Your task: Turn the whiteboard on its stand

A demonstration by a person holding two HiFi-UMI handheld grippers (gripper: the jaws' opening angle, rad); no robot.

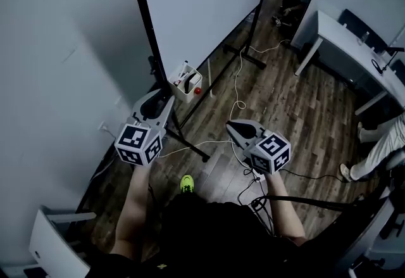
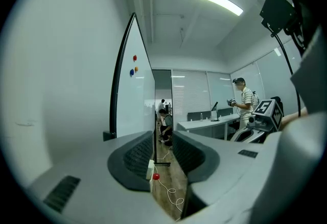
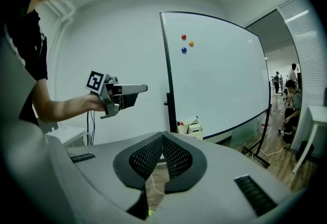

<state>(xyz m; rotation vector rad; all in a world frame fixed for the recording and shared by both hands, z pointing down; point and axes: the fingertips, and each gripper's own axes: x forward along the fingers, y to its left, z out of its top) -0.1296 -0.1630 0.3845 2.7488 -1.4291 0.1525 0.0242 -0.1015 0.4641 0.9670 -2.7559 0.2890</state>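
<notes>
Left tongs [image 2: 163, 139] narrowly apart, empty; right tongs [image 3: 162, 139] closed, empty. Whiteboard [image 1: 209, 4] upper centre, untouched.

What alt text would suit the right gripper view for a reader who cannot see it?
The right gripper, jaws shut and empty, faces a whiteboard with red, orange and blue magnets on a black stand. At left, a person's arm holds the left gripper level, pointing toward the board's left edge without touching it.
</notes>
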